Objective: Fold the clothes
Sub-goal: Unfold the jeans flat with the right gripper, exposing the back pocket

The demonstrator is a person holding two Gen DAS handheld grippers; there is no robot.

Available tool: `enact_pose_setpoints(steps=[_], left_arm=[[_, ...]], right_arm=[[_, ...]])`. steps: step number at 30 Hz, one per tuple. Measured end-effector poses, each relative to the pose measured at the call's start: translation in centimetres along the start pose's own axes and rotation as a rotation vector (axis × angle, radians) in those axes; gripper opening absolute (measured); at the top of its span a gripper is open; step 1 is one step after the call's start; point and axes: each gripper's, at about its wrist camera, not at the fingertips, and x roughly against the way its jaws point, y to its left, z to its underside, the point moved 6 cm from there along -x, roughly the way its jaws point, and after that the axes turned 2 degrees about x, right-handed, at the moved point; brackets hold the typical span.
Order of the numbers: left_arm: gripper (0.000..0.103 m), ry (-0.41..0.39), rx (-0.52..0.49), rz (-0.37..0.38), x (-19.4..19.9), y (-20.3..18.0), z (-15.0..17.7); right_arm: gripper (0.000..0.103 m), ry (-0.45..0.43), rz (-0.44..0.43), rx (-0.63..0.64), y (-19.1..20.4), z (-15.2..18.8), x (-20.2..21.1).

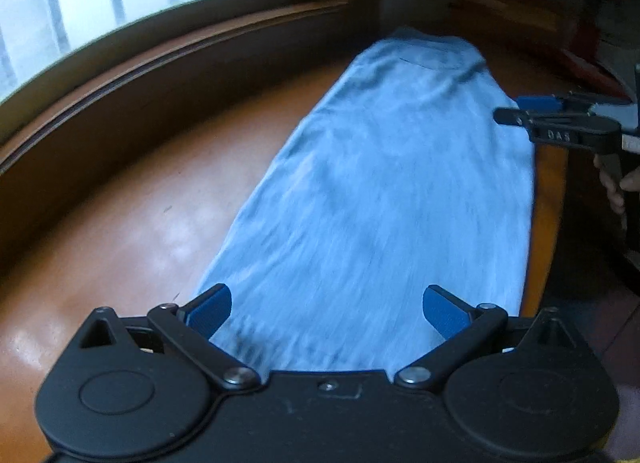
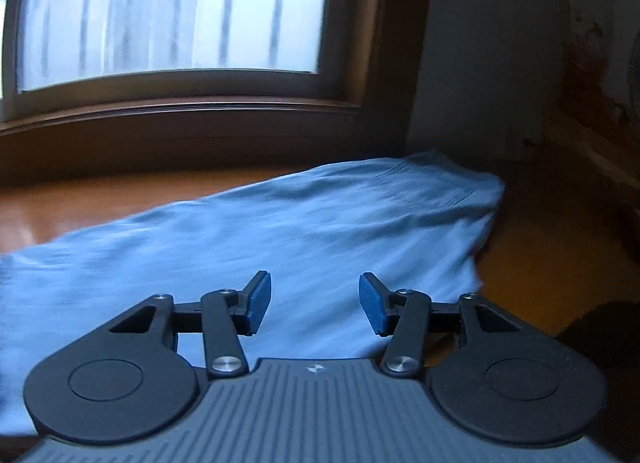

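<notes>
A long blue garment point(image 1: 384, 191) lies flat on the brown counter point(image 1: 132, 223), its length running away from the left hand-held gripper point(image 1: 326, 309), jaws wide and empty, the half-open, empty right hand-held gripper point(image 2: 315, 303) alongside

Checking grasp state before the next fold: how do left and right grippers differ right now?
Left gripper has its fingers spread wide; right gripper shows a narrower gap. Left hangs over the near end of the blue garment; right, seen in the left wrist view, sits at the garment's side edge. Shared: both open, nothing between the blue fingers, neither holding cloth.
</notes>
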Motion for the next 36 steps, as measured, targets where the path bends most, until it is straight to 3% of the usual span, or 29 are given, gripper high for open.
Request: enact_pose_setpoints(steps=[6,15,23,30,36], left_arm=[[0.102,0.028,0.074,0.008,-2.7,-5.9,-4.5],[0.102,0.038,-0.08,0.058,-8.3,-13.0,-9.9],[0.102,-0.052,-0.107,0.143,-12.1,-15.7,-14.9],[0.102,-0.007,-0.12,0.185,-13.9,-16.8,-15.6],[0.102,0.022,-0.079,0.203,-15.3,-17.5,-16.0]], right_arm=[[0.052,0.031,-0.089,-0.067,-5.7,1.8,-3.6],[0.053,0.018,-0.205,-0.093,-7.1,3.4,-3.1],[0.057,-0.009,-0.143,-0.175,-11.1,1.7,-0.5],[0.058,0.001,-0.106,-0.166,-13.0,1.0,-1.4],[0.058,0.018,-0.131,-0.129,-14.5,0.5,-3.7]])
